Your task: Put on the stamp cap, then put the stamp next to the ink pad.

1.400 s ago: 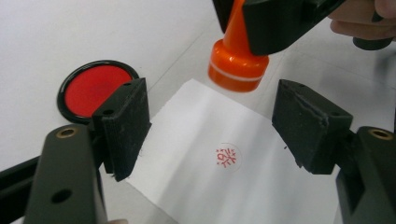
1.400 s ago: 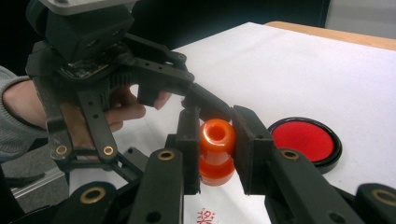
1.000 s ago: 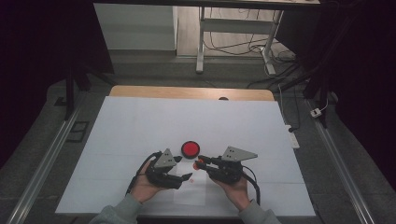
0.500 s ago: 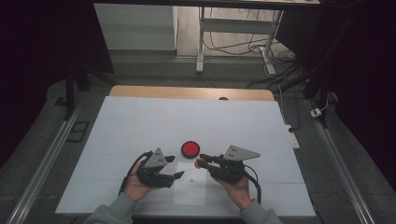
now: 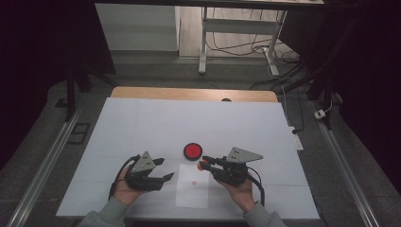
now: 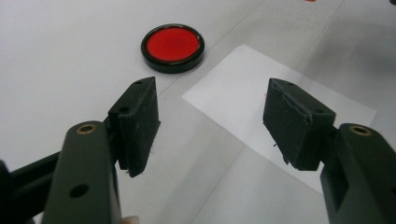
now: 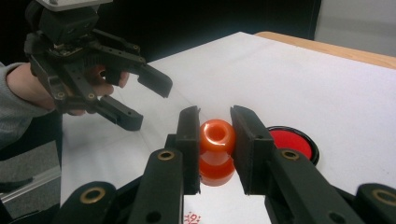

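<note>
My right gripper is shut on a small glossy orange spool-shaped piece, held just above the table; in the high view the orange piece shows at the jaw tips. A red disc with a black rim lies flat on the white tabletop just beyond both grippers, and appears as the red disc ahead of the left jaws. My left gripper is open, jaws wide apart with nothing between them, left of a white paper sheet. The left gripper faces the right one.
The white table cover stretches wide behind the disc, with a wooden table edge at the back. A metal rail runs along the left side. Cables and a table leg lie on the floor beyond.
My left gripper has drawn back to the left, away from the right gripper. The right gripper has stayed in place, still holding the orange piece.
</note>
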A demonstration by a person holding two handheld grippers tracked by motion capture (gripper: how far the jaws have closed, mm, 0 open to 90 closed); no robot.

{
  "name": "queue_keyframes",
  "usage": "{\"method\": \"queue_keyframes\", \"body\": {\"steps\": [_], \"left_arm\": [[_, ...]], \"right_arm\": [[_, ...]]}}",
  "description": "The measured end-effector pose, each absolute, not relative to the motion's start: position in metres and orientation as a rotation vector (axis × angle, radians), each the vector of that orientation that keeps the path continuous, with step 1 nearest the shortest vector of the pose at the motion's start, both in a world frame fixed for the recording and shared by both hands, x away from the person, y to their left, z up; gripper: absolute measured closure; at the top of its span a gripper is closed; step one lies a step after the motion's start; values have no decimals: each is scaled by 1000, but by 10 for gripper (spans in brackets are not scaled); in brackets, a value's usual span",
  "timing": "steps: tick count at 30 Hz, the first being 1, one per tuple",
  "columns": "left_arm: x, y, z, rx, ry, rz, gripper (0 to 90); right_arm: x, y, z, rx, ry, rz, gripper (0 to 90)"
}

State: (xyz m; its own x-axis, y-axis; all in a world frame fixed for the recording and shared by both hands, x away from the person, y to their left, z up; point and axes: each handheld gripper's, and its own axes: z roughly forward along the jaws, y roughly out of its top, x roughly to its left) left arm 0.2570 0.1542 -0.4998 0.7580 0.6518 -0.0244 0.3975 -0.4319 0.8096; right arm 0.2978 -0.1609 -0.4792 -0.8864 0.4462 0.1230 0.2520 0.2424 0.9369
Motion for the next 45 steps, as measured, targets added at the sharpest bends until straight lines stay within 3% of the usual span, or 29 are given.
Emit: {"method": "queue_keyframes", "body": {"steps": [20, 45], "left_arm": [[230, 209, -511, 2011, 912, 389, 356], [232, 210, -515, 2013, 929, 382, 338]], "right_arm": [[300, -165, -477, 665, 2317, 1698, 724], [312, -163, -476, 704, 2293, 1654, 724]]}}
